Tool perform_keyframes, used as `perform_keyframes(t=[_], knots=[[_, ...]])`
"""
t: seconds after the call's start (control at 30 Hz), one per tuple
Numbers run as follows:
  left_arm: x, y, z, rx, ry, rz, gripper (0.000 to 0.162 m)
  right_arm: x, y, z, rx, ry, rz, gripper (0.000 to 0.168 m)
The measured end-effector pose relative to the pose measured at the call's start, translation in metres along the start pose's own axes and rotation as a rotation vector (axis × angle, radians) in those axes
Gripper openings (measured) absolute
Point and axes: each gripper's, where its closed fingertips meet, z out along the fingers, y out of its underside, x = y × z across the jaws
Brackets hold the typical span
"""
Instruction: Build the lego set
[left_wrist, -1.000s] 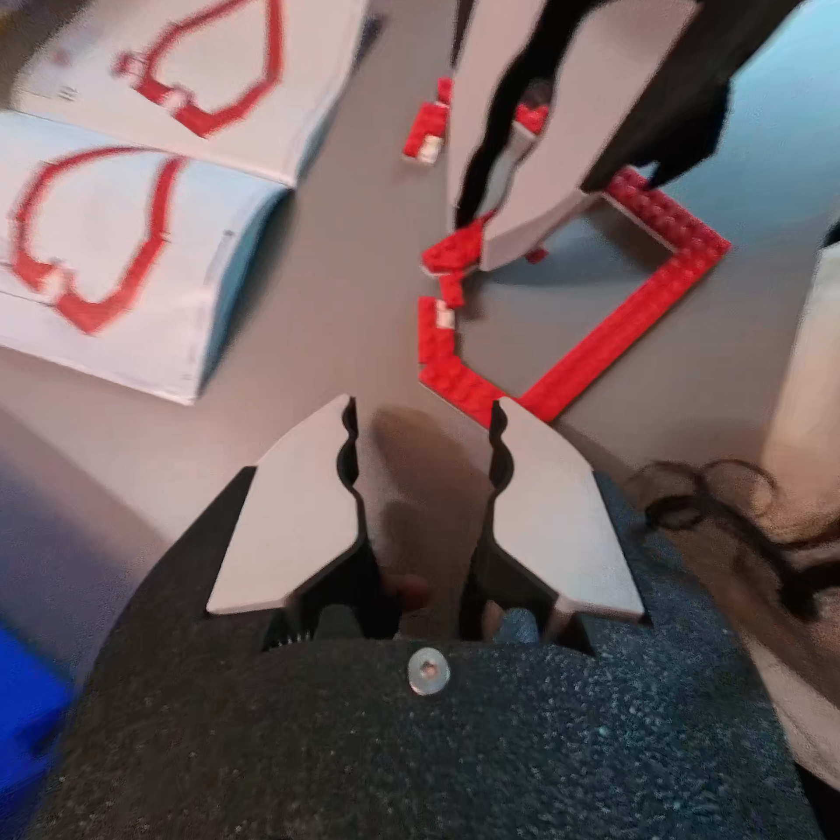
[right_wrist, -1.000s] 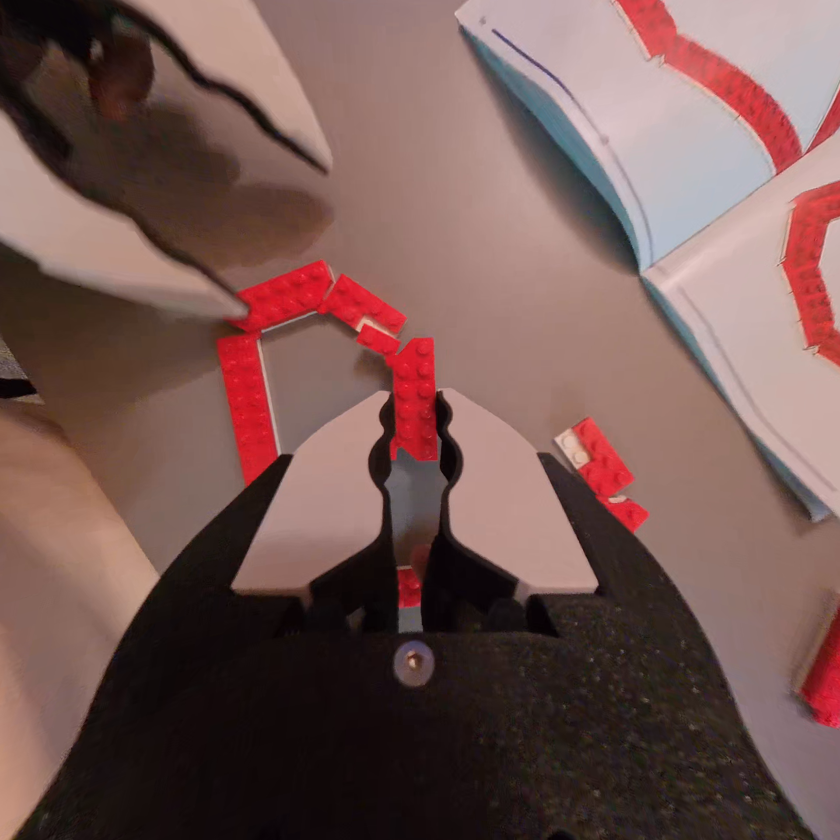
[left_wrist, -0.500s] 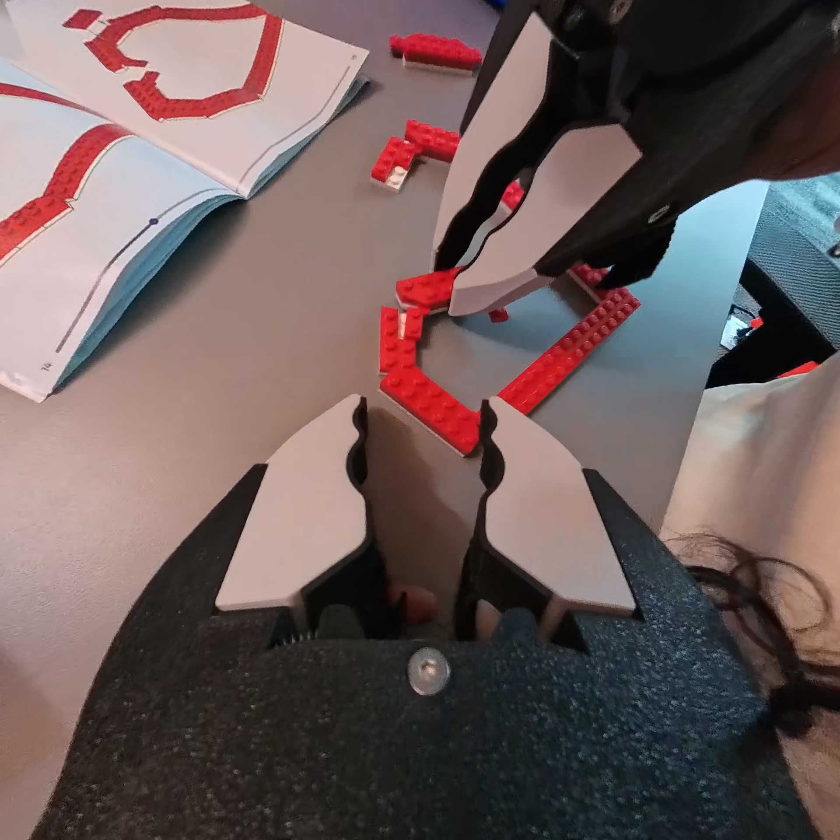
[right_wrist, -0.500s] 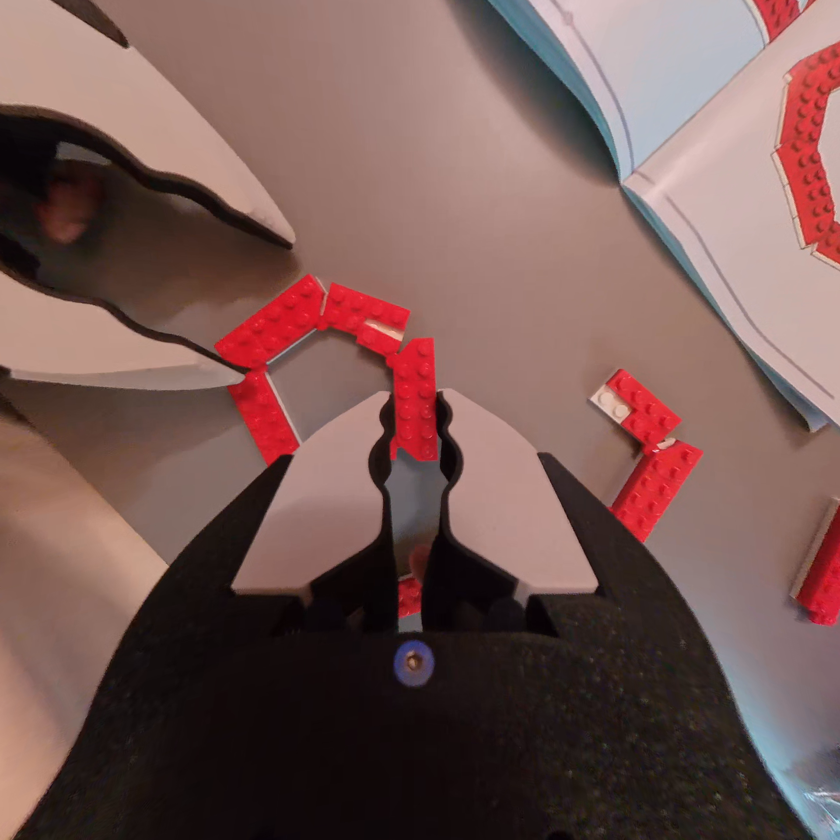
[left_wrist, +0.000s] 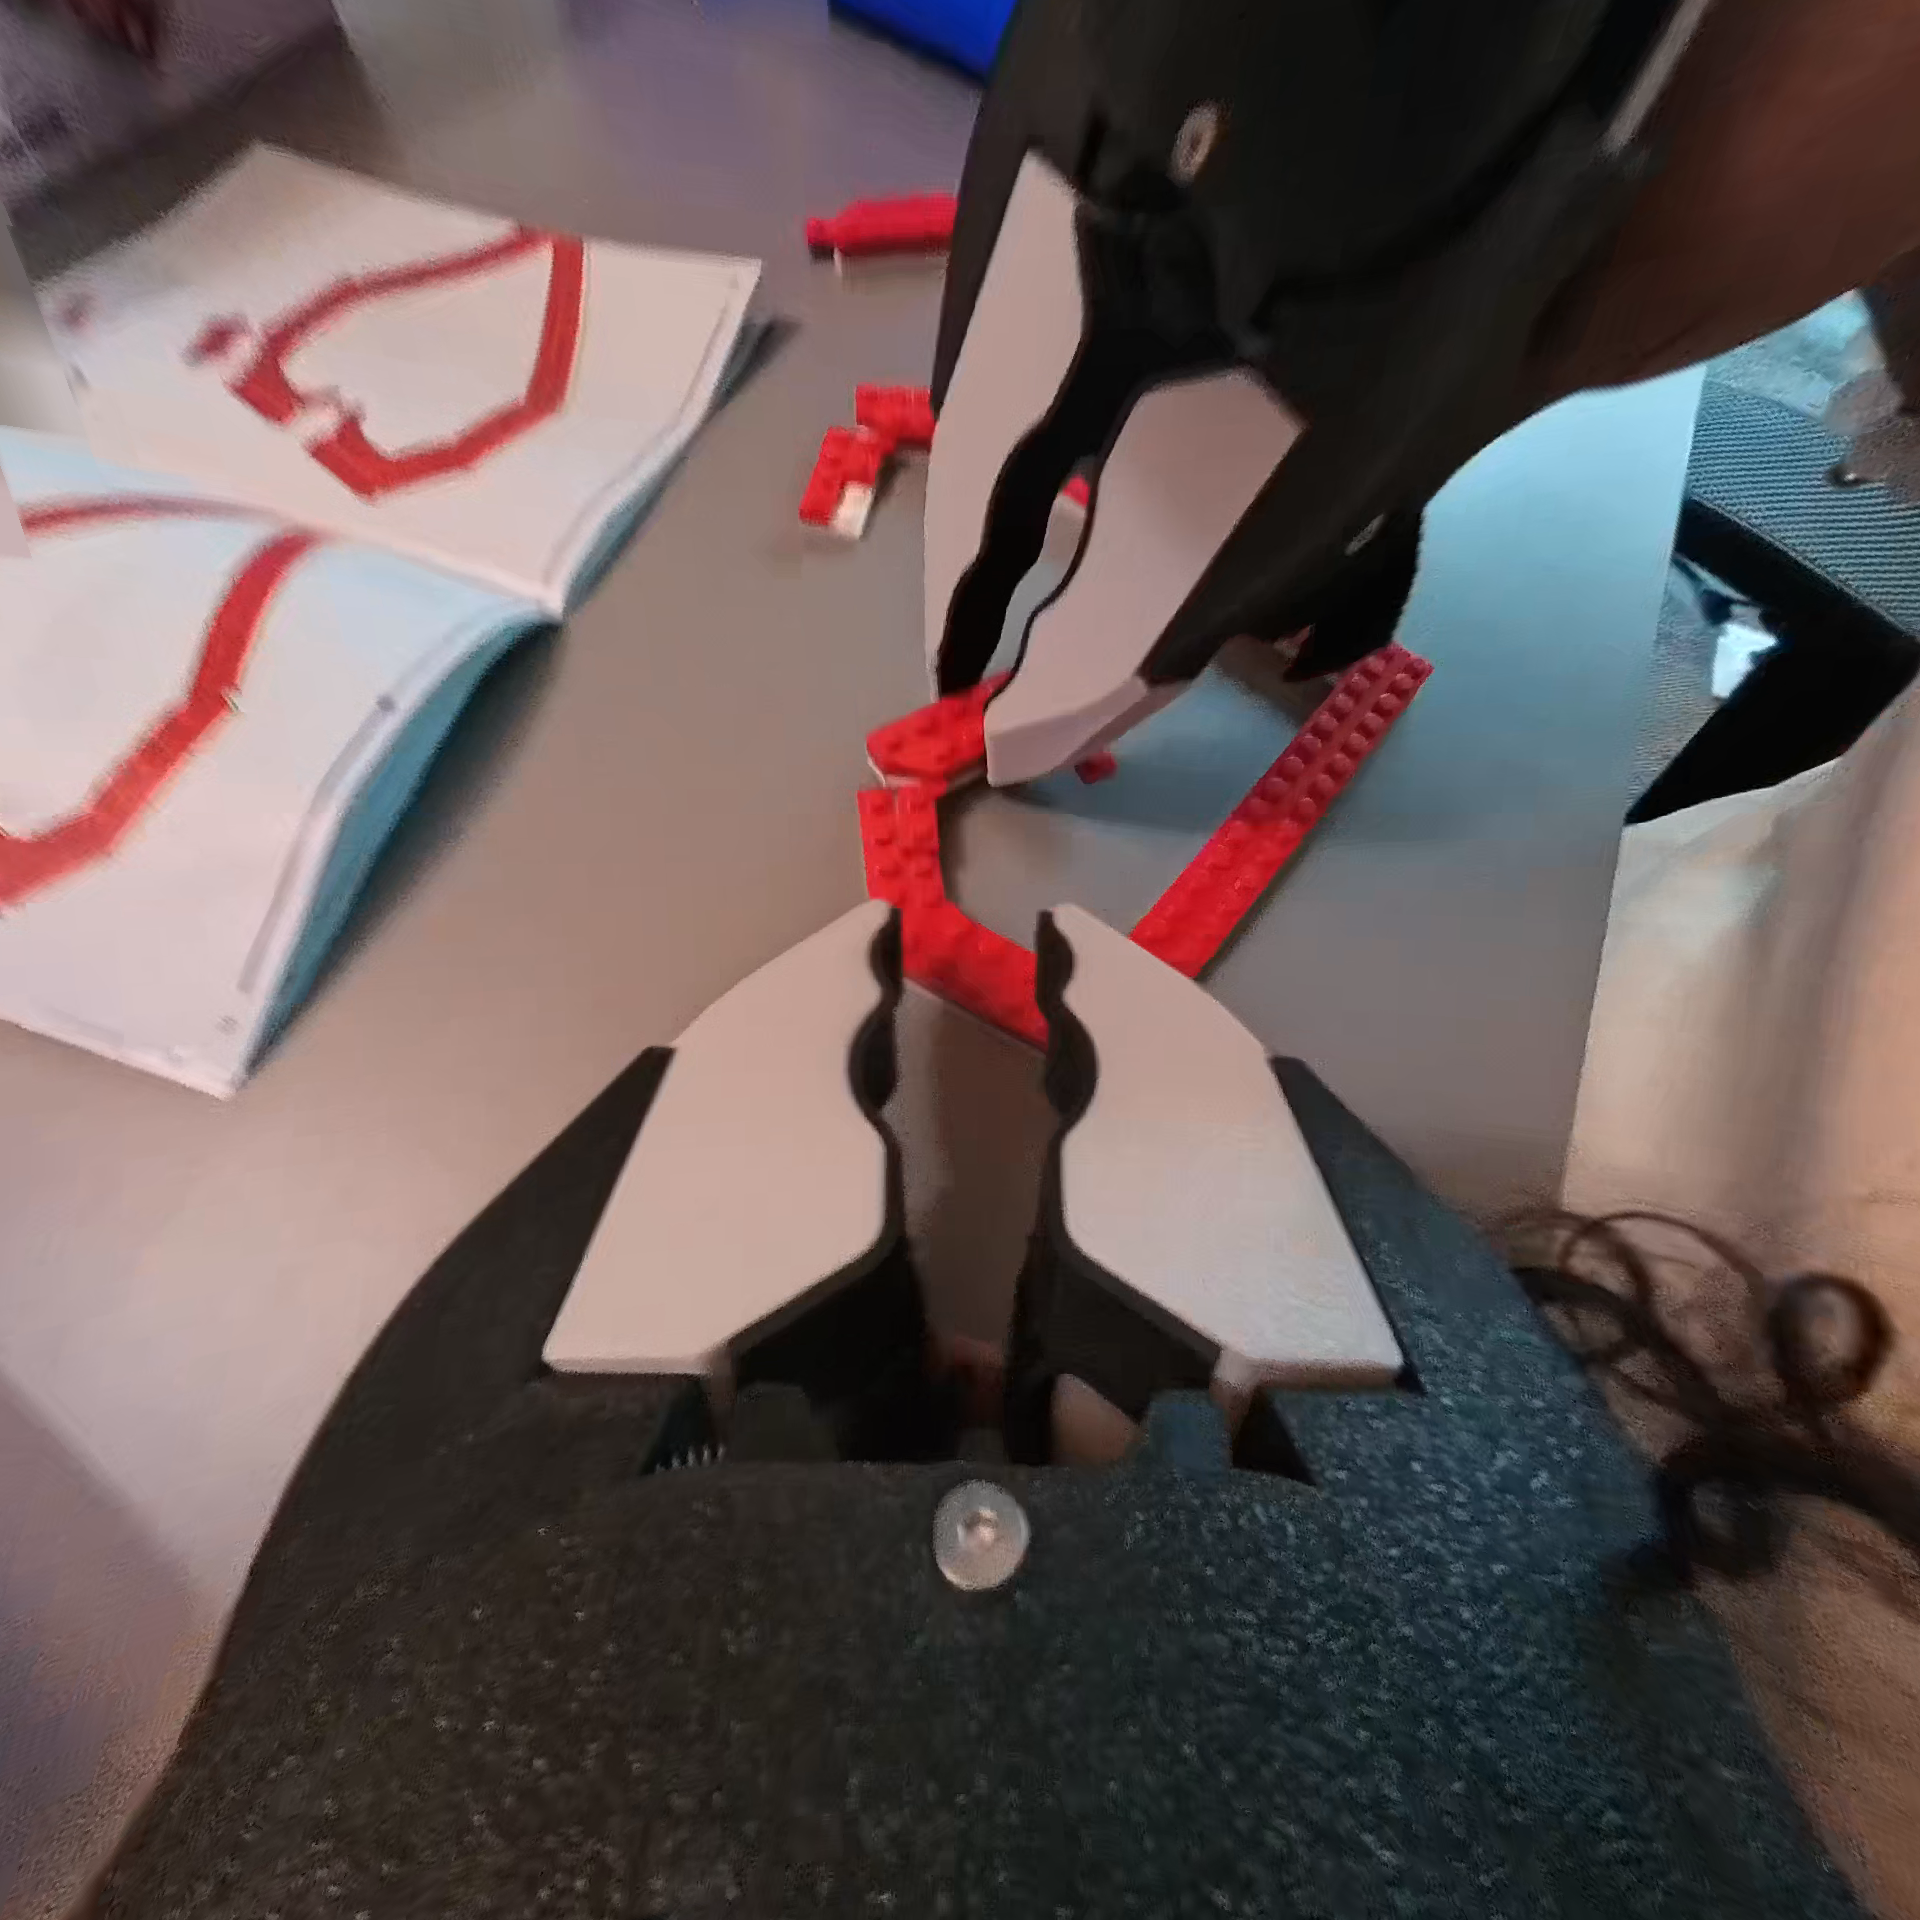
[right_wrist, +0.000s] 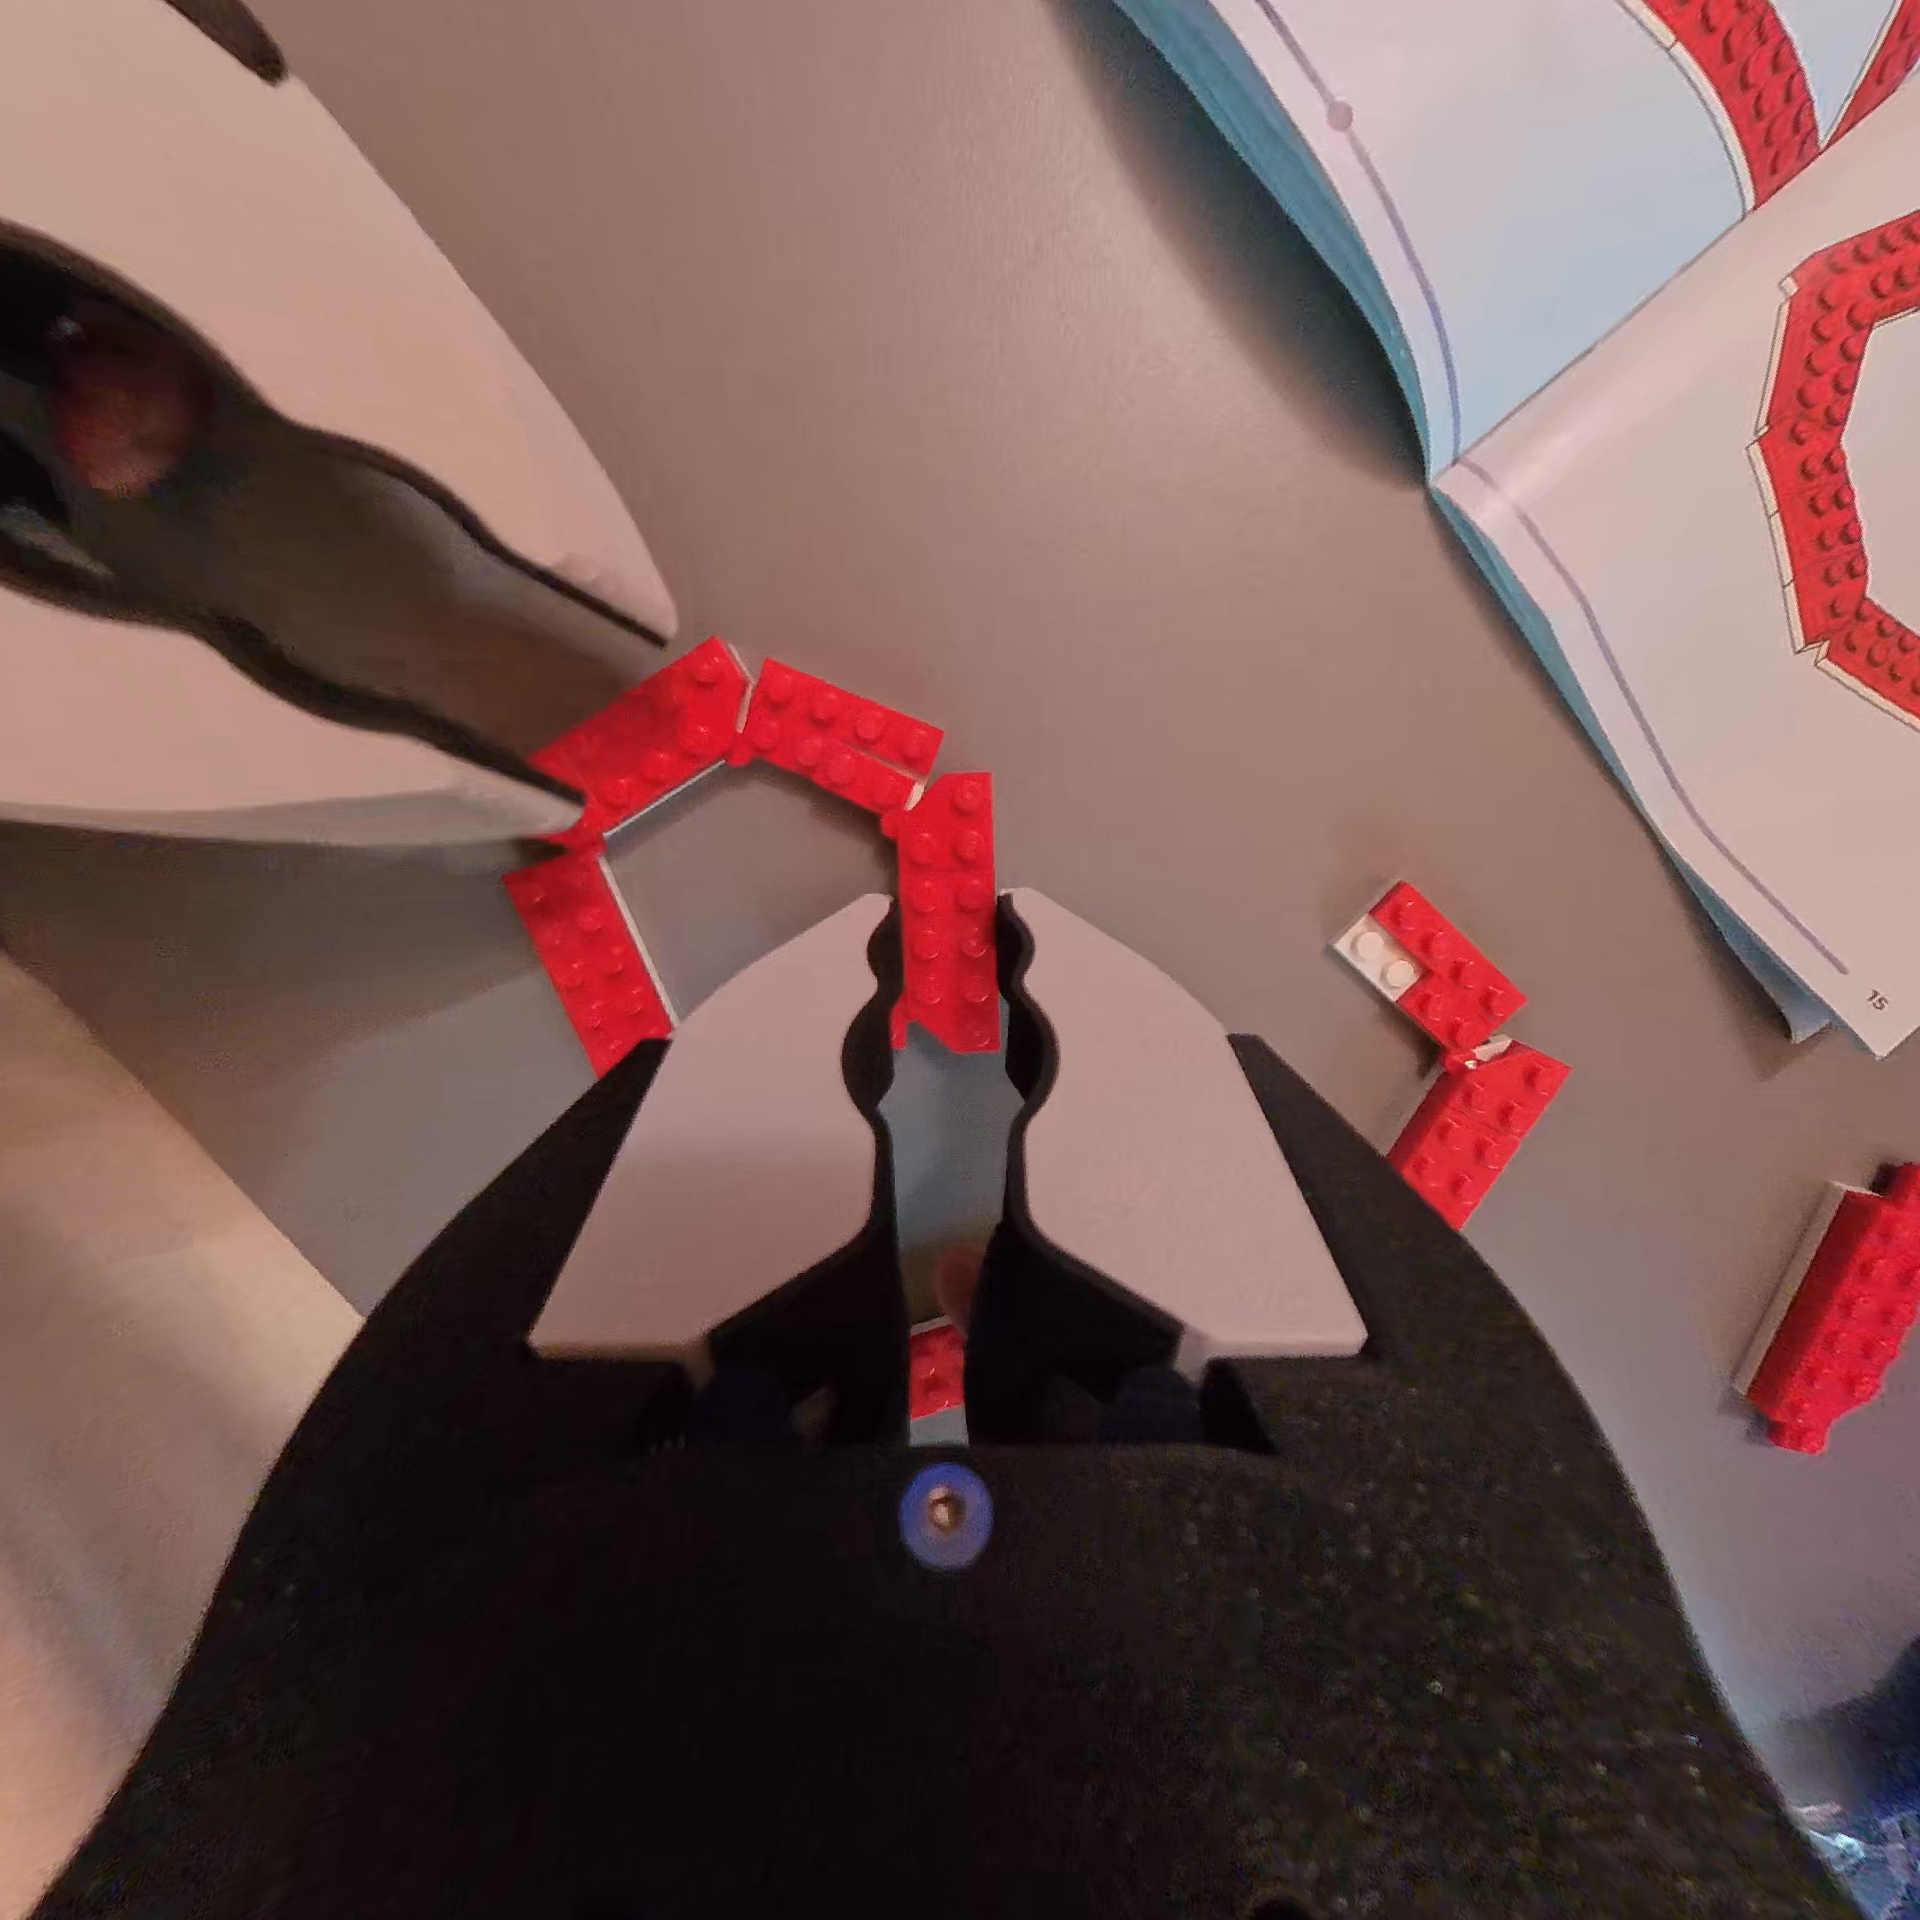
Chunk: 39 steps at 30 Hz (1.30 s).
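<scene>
A partly built outline of red lego plates (left_wrist: 1280, 821) lies flat on the grey table. My right gripper (right_wrist: 945, 904) is shut on one red plate (right_wrist: 948, 935) at the end of the chain; it also shows in the left wrist view (left_wrist: 971, 707), tips down on that plate (left_wrist: 925, 738). My left gripper (left_wrist: 966, 920) is open, its tips on either side of the near angled plate (left_wrist: 966, 966). In the right wrist view the left gripper (right_wrist: 618, 727) comes in from the left, with that angled plate (right_wrist: 649, 743) between its tips.
An open instruction booklet (left_wrist: 312, 520) lies at the left; it also shows in the right wrist view (right_wrist: 1662, 416). Loose red pieces (right_wrist: 1449, 966), (right_wrist: 1475, 1132), (right_wrist: 1849, 1309) lie right of the frame. A person's cream clothing (left_wrist: 1766, 935) is close on the right.
My left gripper has moved forward to the frame and its jaws have narrowed around the near plate. My right gripper has kept its hold on the same plate.
</scene>
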Motion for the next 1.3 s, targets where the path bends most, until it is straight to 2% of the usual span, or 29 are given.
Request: perform_keyframes(t=[0.07,0.1,0.3,0.47,0.73,0.97,1.17,1.3], knots=[[-0.002,-0.011,0.0,0.024,0.001,0.075,0.01,0.0,0.0,0.0,-0.007,0.006,-0.007,0.017],[-0.003,-0.012,0.002,0.002,0.006,0.103,0.008,0.001,0.001,0.0,-0.012,0.012,-0.015,0.017],[-0.016,-0.009,0.006,-0.081,0.023,0.157,0.01,0.003,0.001,0.0,-0.032,0.034,-0.047,0.017],[-0.014,-0.01,0.013,-0.083,0.049,0.192,0.0,0.003,0.0,0.0,-0.038,0.032,-0.055,0.017],[-0.006,-0.011,0.034,-0.137,0.105,0.272,0.0,0.002,0.001,0.001,-0.045,0.031,-0.054,0.017],[-0.01,-0.004,0.038,-0.152,0.129,0.104,0.0,0.002,0.0,0.002,-0.041,0.03,-0.066,0.016],[-0.012,-0.003,0.037,-0.118,0.122,0.045,0.0,0.001,-0.002,0.001,0.023,-0.027,-0.02,0.017],[-0.011,-0.001,0.036,-0.161,0.142,0.033,0.0,-0.002,-0.001,0.001,0.064,-0.087,-0.003,0.017]])
